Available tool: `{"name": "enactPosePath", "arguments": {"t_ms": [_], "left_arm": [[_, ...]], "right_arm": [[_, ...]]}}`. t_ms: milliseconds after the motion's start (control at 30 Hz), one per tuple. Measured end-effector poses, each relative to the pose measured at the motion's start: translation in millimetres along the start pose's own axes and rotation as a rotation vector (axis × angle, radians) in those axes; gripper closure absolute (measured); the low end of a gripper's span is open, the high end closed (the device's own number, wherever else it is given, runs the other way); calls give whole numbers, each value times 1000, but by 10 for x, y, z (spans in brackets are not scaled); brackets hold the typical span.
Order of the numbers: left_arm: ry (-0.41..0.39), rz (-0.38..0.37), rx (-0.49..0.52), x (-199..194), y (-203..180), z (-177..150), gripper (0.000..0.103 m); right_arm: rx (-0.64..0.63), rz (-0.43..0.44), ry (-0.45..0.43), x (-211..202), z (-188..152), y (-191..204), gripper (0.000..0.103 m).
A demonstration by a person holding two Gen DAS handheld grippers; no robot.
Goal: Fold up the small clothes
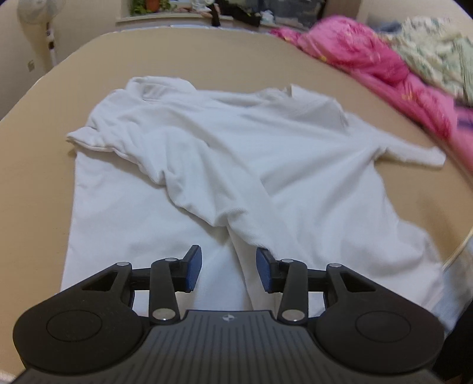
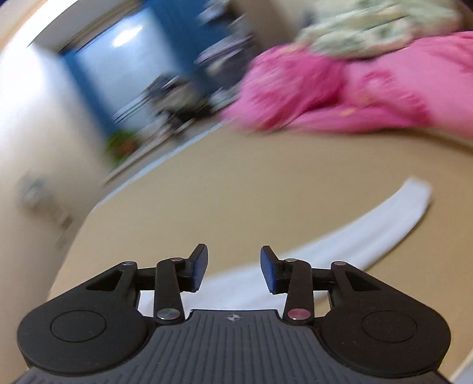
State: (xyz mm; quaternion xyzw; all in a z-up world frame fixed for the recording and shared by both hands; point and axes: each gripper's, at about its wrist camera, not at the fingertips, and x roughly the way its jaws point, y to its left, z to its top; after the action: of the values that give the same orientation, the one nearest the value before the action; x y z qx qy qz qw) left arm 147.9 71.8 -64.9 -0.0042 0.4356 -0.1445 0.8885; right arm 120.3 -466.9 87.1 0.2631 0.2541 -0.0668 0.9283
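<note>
A white T-shirt (image 1: pixel 224 153) lies spread on the tan table (image 1: pixel 207 56), with its left side and sleeve folded in over the middle. My left gripper (image 1: pixel 229 270) is open and empty, low over the shirt's near part; a fold edge lies by its right pad. My right gripper (image 2: pixel 233 270) is open and empty, above the shirt's edge. In the blurred right wrist view a white sleeve (image 2: pixel 369 230) runs off to the right over the table (image 2: pixel 236 183).
A pink quilt (image 1: pixel 384 71) and a pale flowered cloth (image 1: pixel 434 50) are heaped along the table's right side; they also show in the right wrist view (image 2: pixel 340 88). A white fan (image 1: pixel 41 17) stands beyond the far left. A cluttered sill (image 1: pixel 183 11) lies behind the table.
</note>
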Motion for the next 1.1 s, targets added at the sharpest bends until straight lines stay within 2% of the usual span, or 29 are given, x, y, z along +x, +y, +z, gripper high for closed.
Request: {"name": "enactPosePath", "arguments": {"t_ms": [100,167,233,267,300,333,400,433,500,600,633,667,733,767,833,900,933,967,1000,1100], "left_arm": [[-9,-44,-86,-82,157,19,58],[28,-100,-111,-102,189,-16,58],[83,-125,-85,-23,124,-62,59],[98,-108,-56,19,66,-80,62],[102,-92,-31,37,12,-90,64],[99,-97,-23,28,-6,-94,65],[92,-129,-25,3,-20,-92,77],[101,-132,-18,7,-31,-100,83],[120,-116,-11,23,-32,-123,83],[91,-148,-88,-76,114,-59,83],[77,-162,-106,-131,159,-44,82],[71,-173,-113,-164,177,-29,81],[98,-190,-102,-144,150,-42,81],[123,-200,-86,-115,110,-63,79],[159,-203,-32,-63,-9,-106,78],[159,-176,35,-39,-137,-140,79],[162,-158,59,-14,-189,-149,81],[165,-147,70,11,-219,-167,93],[167,-142,81,28,-255,-173,97],[148,-170,103,-15,-318,-186,99]], "right_arm": [[-59,69,140,-103,-463,308,55],[-106,69,212,-118,-810,449,54],[-103,49,296,-53,-1157,523,54],[-101,47,342,14,-1289,517,54],[-122,6,430,122,-1579,523,54],[-122,6,430,122,-1579,523,54],[-186,-24,500,172,-1823,665,54],[-227,-38,506,136,-1900,706,54],[-271,-53,501,100,-1966,741,54],[-280,-72,501,16,-1988,663,54],[-270,-72,504,20,-2012,615,60],[-264,-64,507,-1,-2018,591,77],[-279,-38,516,-35,-2084,591,94],[-286,-36,514,-44,-2134,590,99],[-296,-38,504,-59,-2152,586,100],[-260,-45,465,-169,-2065,522,100],[-228,-42,440,-226,-1997,466,100],[-184,-34,411,-307,-1912,395,101],[-149,-24,393,-379,-1855,332,101],[-157,-63,388,-495,-1841,206,101]]}}
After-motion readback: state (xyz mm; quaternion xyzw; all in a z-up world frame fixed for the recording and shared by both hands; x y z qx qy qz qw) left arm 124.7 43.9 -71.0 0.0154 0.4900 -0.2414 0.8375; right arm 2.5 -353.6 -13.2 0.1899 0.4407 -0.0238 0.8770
